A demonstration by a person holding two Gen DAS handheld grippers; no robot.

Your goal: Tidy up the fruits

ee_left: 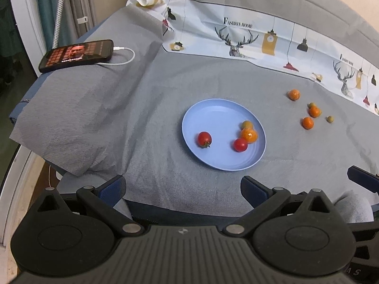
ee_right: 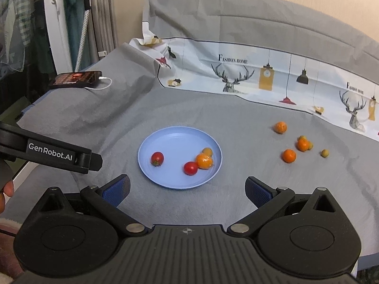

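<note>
Grey cloth (ee_left: 165,90) carried the blue plate (ee_left: 208,111); only the right wrist view showed the left gripper (ee_right: 94,161) sideways; the right gripper (ee_right: 187,189) hovered, both spread empty.

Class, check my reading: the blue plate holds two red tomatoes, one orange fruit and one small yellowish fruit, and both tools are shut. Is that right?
Not quite. The blue plate does hold those four fruits, but neither tool is shut: the left tool and the right tool each stand wide open and empty, as each wrist view shows.
</note>
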